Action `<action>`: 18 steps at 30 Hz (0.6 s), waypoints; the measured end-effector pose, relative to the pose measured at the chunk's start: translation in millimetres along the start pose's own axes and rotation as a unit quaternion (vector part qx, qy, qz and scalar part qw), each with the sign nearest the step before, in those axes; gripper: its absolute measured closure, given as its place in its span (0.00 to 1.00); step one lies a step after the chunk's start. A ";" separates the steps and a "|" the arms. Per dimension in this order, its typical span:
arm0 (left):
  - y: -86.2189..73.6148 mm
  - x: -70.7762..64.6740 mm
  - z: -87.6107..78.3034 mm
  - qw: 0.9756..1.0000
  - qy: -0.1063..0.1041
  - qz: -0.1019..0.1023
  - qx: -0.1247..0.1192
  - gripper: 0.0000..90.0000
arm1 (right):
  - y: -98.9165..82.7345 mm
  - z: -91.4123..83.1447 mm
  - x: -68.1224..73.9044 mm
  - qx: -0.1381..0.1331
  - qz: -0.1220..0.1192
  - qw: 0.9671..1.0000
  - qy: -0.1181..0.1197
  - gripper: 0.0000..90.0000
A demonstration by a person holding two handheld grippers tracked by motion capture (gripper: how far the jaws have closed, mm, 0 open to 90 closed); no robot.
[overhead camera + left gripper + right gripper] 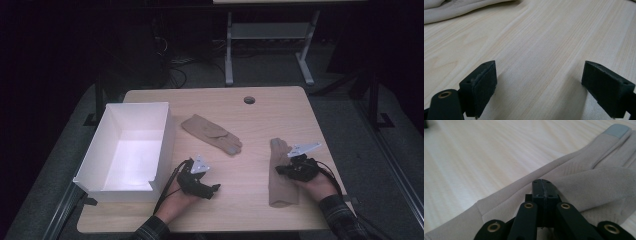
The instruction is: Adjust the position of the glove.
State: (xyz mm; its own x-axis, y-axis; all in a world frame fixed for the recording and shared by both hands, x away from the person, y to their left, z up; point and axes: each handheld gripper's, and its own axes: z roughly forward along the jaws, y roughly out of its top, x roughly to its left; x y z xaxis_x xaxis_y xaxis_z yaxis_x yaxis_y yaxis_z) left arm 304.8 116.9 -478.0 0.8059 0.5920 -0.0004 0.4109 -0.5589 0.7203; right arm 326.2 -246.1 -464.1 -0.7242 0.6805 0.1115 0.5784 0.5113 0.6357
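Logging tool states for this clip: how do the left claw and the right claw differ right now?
The left claw is open, jaws wide apart over bare table; the right claw has its jaws pressed together. The left claw sits beside the white box, touching no glove; the right claw rests on the near glove, though I cannot tell whether it pinches fabric. The far glove lies untouched. Both claws are black and hand-held.

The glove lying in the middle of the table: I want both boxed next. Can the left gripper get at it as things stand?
Probably yes. The left gripper is open over bare table, and nothing lies between it and the middle glove.
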 end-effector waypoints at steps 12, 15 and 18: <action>0.1 0.6 -0.2 1.000 0.001 0.004 0.000 0.14 | 2.8 3.8 23.3 -0.002 -0.033 0.999 0.030 1.00; 0.1 0.7 -0.3 1.000 0.000 0.004 0.001 0.14 | 3.7 -6.7 19.1 -0.029 -0.022 0.999 0.022 0.91; 0.1 0.6 -0.3 1.000 0.000 0.004 0.001 0.14 | 2.1 -17.6 10.9 -0.049 -0.006 0.999 -0.002 0.81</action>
State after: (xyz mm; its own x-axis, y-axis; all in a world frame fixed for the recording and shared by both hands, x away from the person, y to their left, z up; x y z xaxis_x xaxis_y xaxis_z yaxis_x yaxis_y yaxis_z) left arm 305.2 117.4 -477.8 0.8094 0.5873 0.0051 0.4049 -0.5643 0.7195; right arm 312.9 -246.9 -448.1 -0.7294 0.6767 0.1008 0.5301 0.4659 0.7085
